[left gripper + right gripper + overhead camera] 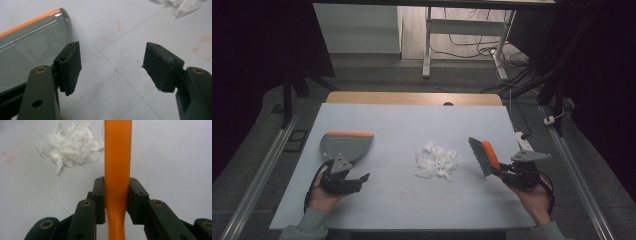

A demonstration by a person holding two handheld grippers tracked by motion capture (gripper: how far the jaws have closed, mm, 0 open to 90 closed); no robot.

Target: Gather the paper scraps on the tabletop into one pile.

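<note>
From the high view I see my left gripper (357, 181) low on the desk (402, 125), just below the dustpan (346, 145). My right gripper (503, 172) holds the brush (484, 156) at the right, bristles tilted toward the crumpled tissue (437, 161) lying mid-desk between pan and brush.

In the left gripper view my jaws stand wide apart with nothing between them; the dustpan (30, 47) lies just beside the left jaw.

In the right gripper view my jaws are clamped on the brush (117, 165), its orange handle running straight up; the tissue (68, 143) sits ahead to the left.
</note>
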